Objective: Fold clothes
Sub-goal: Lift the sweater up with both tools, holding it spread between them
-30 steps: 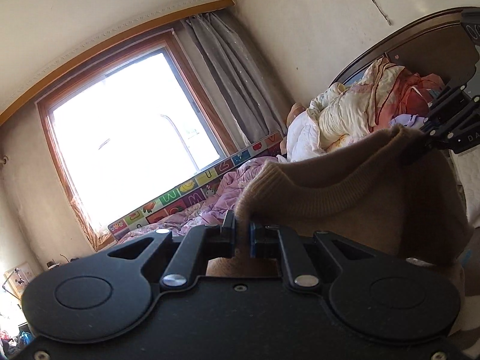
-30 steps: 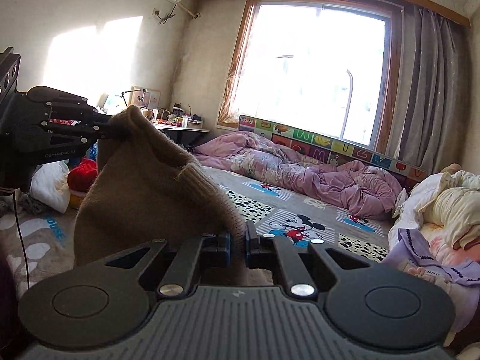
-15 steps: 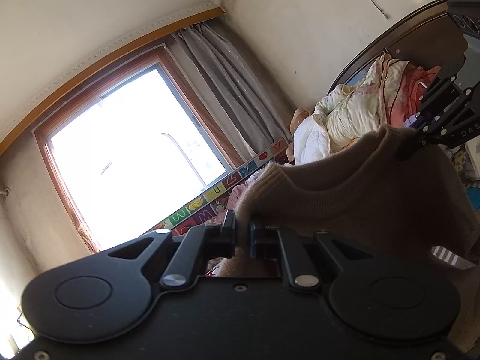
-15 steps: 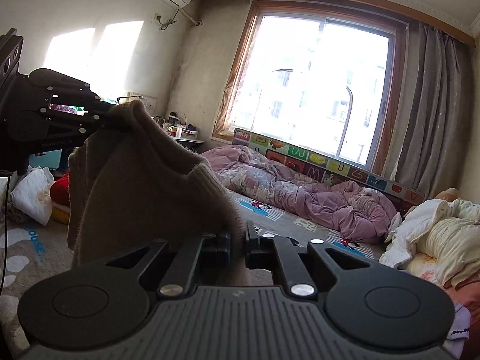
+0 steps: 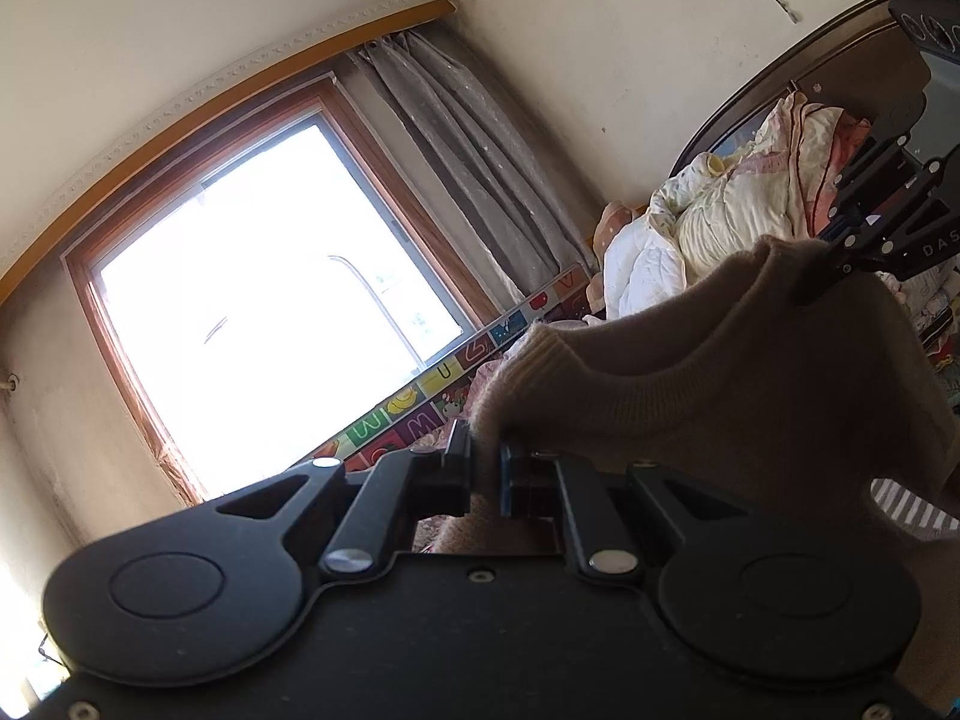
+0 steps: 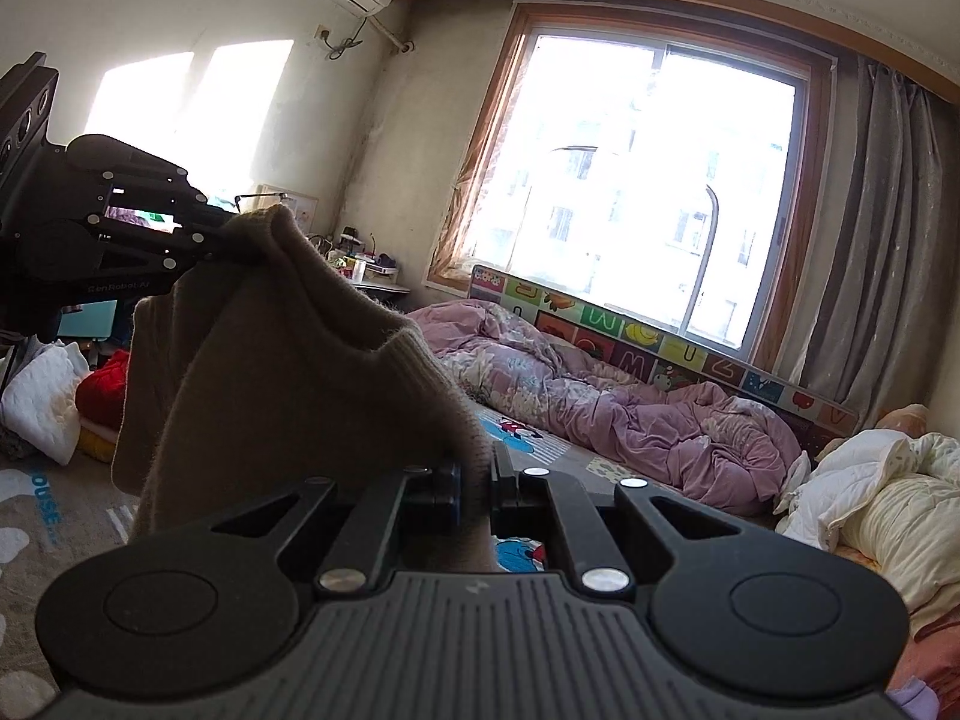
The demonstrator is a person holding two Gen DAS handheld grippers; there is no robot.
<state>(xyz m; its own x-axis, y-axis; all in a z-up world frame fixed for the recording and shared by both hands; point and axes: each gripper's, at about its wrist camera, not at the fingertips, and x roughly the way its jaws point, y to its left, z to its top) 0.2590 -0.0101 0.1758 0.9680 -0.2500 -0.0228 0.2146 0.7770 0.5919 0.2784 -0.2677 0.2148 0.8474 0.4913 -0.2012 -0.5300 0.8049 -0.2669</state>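
Right wrist view showed the left gripper (image 6: 231, 249) pinching one shoulder of a tan knit sweater (image 6: 288, 372), which hung limp above the bed (image 6: 540, 450), its ribbed neckline sagging toward the right gripper (image 6: 474, 474) clamping the other shoulder.

Daylight floods through the window (image 6: 648, 192) ahead of each hand-held gripper, blowing out the glass; sun patches mark the wall (image 6: 180, 96); fisheye edges curve and darken.
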